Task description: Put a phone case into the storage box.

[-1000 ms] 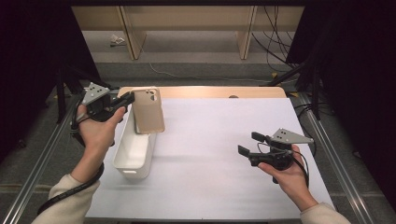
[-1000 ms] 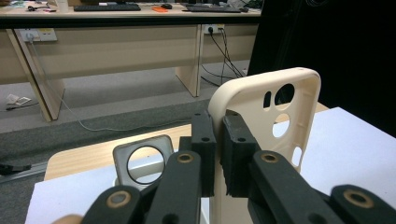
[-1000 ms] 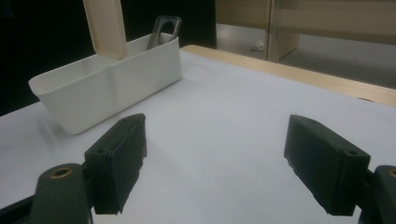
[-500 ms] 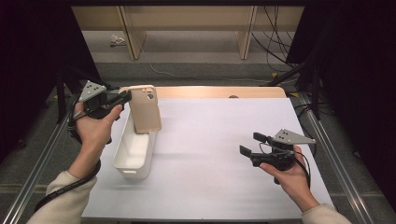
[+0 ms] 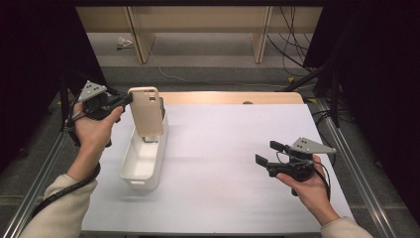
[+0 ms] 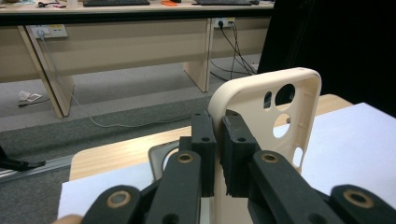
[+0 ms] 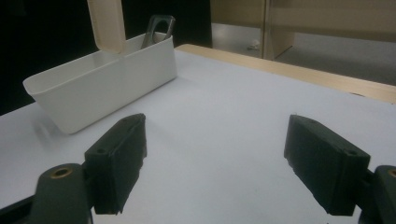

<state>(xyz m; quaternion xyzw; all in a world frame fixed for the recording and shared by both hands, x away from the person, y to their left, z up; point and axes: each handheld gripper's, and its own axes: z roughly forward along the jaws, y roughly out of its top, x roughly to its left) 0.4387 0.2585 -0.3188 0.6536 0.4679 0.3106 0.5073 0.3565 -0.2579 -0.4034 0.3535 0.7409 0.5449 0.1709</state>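
- Over the bin, at the desk's left, the left gripper held a beige phone case upright, its lower end just inside the bin's far half.
- Left jaws were clenched on the case's edge, seen close in the left gripper view; the grip covered only a narrow strip of the rim.
- Right gripper rested low over the desk's right side, jaws released and holding nothing, well apart from the bin.
- A dark item leaned in the bin's far end; what it was could not be told.
- Risk: the thin edge grip could let the case pivot or slip if moved quickly.
- Risk: the case could catch the bin wall or the dark item and tip the light bin, since nothing steadied it.
- Surface: white sheet over a wooden desk, bare apart from the bin.
- Room: grey floor, wooden furniture legs and loose cables beyond; dark screens at both sides.
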